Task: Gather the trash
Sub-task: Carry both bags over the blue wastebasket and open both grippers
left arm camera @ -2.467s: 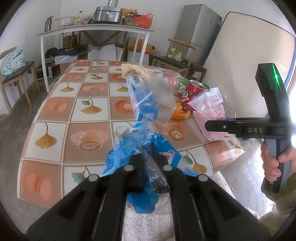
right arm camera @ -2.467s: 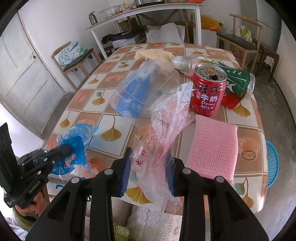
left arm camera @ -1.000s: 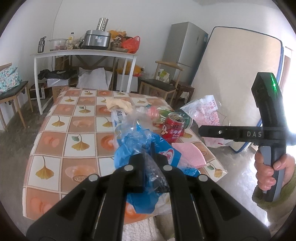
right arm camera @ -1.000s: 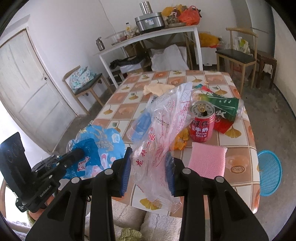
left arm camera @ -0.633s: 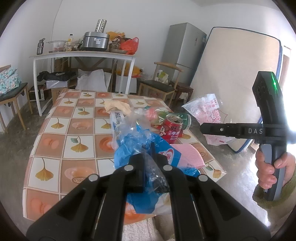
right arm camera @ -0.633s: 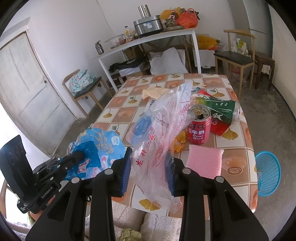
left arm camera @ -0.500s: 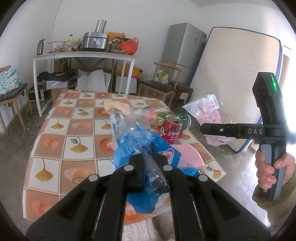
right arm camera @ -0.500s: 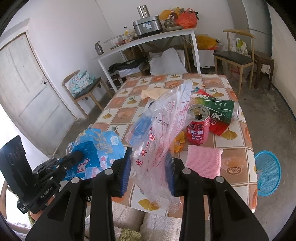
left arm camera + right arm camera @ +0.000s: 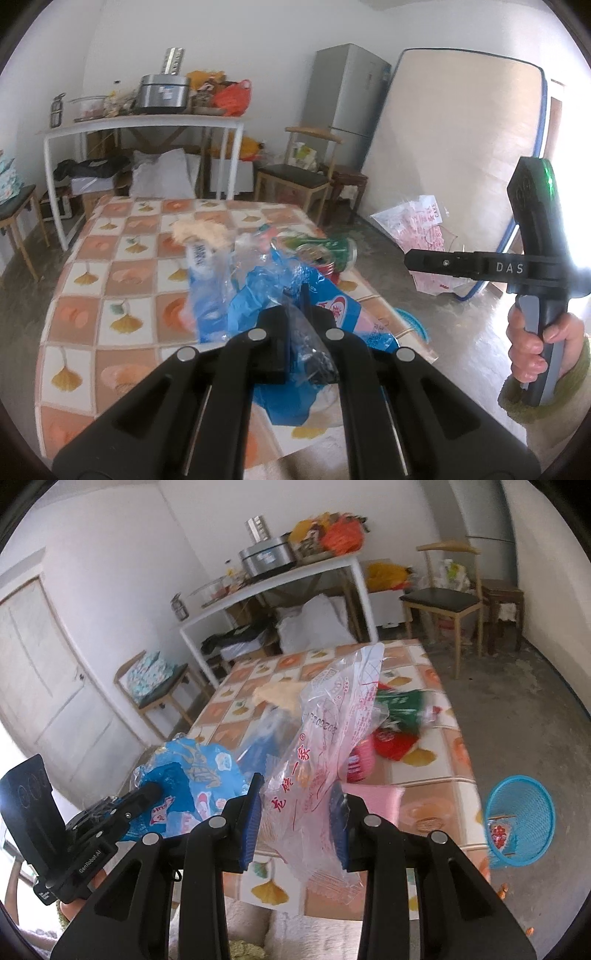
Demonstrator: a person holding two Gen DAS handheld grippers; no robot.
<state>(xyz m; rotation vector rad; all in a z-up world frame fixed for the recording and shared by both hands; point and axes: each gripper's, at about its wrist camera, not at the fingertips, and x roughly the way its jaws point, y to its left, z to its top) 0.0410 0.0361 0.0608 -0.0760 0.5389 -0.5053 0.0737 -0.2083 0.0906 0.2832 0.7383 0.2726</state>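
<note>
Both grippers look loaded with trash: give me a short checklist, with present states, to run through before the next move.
1. Left gripper shut on blue wrapper: ok.
2. Right gripper shut on clear bag with red print: ok.
3. Blue basket on the floor beside the table, open and in view: ok.
4. Table free of trash: not ok; red can, green bottle and another clear bag remain.
5. Room left in the basket: cannot tell.

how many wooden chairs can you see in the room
2. One with a dark seat stands at the far right by the fridge, holding bags. One against the left wall by the door carries a patterned cushion. Others may be hidden outside the views.
</note>
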